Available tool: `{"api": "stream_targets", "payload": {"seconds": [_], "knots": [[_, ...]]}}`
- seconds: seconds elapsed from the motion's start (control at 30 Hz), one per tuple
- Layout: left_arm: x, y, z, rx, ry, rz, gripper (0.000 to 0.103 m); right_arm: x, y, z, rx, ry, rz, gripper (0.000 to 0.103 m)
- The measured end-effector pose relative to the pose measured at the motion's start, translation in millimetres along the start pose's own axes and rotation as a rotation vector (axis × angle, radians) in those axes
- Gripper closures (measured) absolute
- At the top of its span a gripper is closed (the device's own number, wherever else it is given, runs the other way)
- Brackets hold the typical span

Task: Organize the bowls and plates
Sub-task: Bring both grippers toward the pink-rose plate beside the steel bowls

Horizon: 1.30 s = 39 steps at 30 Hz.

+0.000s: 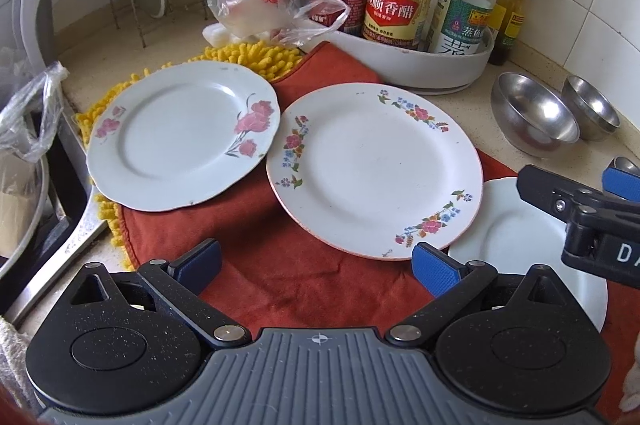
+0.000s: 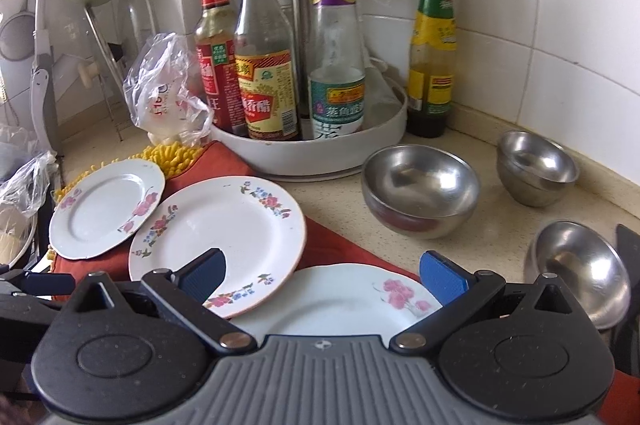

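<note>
Three floral plates (image 2: 224,233) are shown just ahead of the spread, empty right hand-held gripper (image 2: 322,275) and left hand-held gripper (image 1: 316,267).

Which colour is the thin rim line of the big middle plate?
Orange-red, on the middle plate; the left wrist view shows it best.

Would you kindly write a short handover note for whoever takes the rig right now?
Left hand-held gripper: open, empty, above the red cloth.
Right hand-held gripper: open, empty, over the near pink-flower plate.
Plates: big floral plate in the middle, overlapping the near one; far pink-flower plate to its left, on the yellow mat.
Bowls: three steel ones on the counter, large, back, near right.
Done: nothing stacked.
Left: stack the plates, nest the bowls.
</note>
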<state>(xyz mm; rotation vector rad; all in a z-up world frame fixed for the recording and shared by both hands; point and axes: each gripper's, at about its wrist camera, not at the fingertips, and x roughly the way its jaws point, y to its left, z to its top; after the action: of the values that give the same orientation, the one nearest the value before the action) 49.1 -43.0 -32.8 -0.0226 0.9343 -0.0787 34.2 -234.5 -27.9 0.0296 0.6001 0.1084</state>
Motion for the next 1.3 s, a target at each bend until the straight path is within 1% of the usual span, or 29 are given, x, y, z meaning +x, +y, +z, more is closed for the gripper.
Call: {"api": "stream_targets", "payload": {"seconds": [0.13, 0.2, 0.27, 0.33, 0.37, 0.4, 0.5, 0.63, 0.7, 0.73, 0.8, 0.87, 0.93, 0.97, 1.13, 1.17, 1.3], "knots": [[10.6, 6.4, 3.0, 0.002, 0.030, -0.062, 0.003, 14.8, 3.8, 5.8, -0.034, 0.021, 0.004, 0.000], [14.5, 4.8, 4.4, 0.031, 0.039, -0.100, 0.004, 18.2, -1.9, 7.5, -0.011, 0.040, 0.006, 0.001], [14.4, -1.4, 5.1, 0.081, 0.037, -0.140, 0.005, 18.7, -8.2, 7.8, 0.012, 0.056, -0.006, 0.001], [14.7, -8.5, 5.0, 0.135, 0.031, -0.165, 0.005, 18.4, -11.4, 5.0, -0.001, 0.063, -0.018, 0.001], [16.8, -11.9, 5.3, 0.156, 0.037, -0.180, 0.005, 19.6, -11.9, 3.4, -0.013, 0.069, -0.032, 0.003], [18.9, -13.2, 5.5, 0.166, 0.046, -0.195, 0.005, 22.0, -12.2, 2.6, -0.023, 0.080, -0.041, 0.005], [26.4, -8.6, 7.0, 0.152, 0.074, -0.227, 0.006, 27.2, -13.2, 3.8, -0.019, 0.096, -0.053, 0.007], [36.3, 1.6, 11.4, 0.107, 0.098, -0.219, 0.007, 35.8, -14.3, 5.5, -0.023, 0.109, -0.047, 0.009], [39.6, 5.8, 11.7, 0.086, 0.112, -0.222, 0.008, 40.8, -12.8, 5.7, -0.037, 0.120, -0.029, 0.014], [40.9, 7.8, 11.6, 0.073, 0.118, -0.226, 0.009, 44.0, -11.5, 6.6, -0.042, 0.126, -0.016, 0.015], [40.9, 9.2, 12.6, 0.054, 0.110, -0.230, 0.009, 52.5, -8.3, 10.7, -0.051, 0.137, 0.034, 0.020], [41.6, 9.4, 15.3, 0.038, 0.112, -0.231, 0.010, 64.5, -5.2, 15.7, -0.060, 0.152, 0.061, 0.022], [42.3, 10.1, 18.2, 0.019, 0.111, -0.229, 0.011, 76.9, -3.2, 20.7, -0.062, 0.169, 0.091, 0.028], [43.2, 10.5, 19.6, 0.010, 0.113, -0.226, 0.011, 82.2, -2.7, 22.9, -0.063, 0.176, 0.108, 0.033], [47.2, 11.4, 25.7, -0.026, 0.109, -0.216, 0.013, 109.1, -0.4, 30.8, -0.060, 0.232, 0.186, 0.041], [47.9, 11.8, 26.6, -0.034, 0.108, -0.214, 0.013, 113.5, 0.4, 31.4, -0.061, 0.242, 0.197, 0.044], [51.2, 13.5, 31.4, -0.070, 0.103, -0.210, 0.013, 122.0, 0.0, 31.8, -0.059, 0.257, 0.237, 0.044]]}}
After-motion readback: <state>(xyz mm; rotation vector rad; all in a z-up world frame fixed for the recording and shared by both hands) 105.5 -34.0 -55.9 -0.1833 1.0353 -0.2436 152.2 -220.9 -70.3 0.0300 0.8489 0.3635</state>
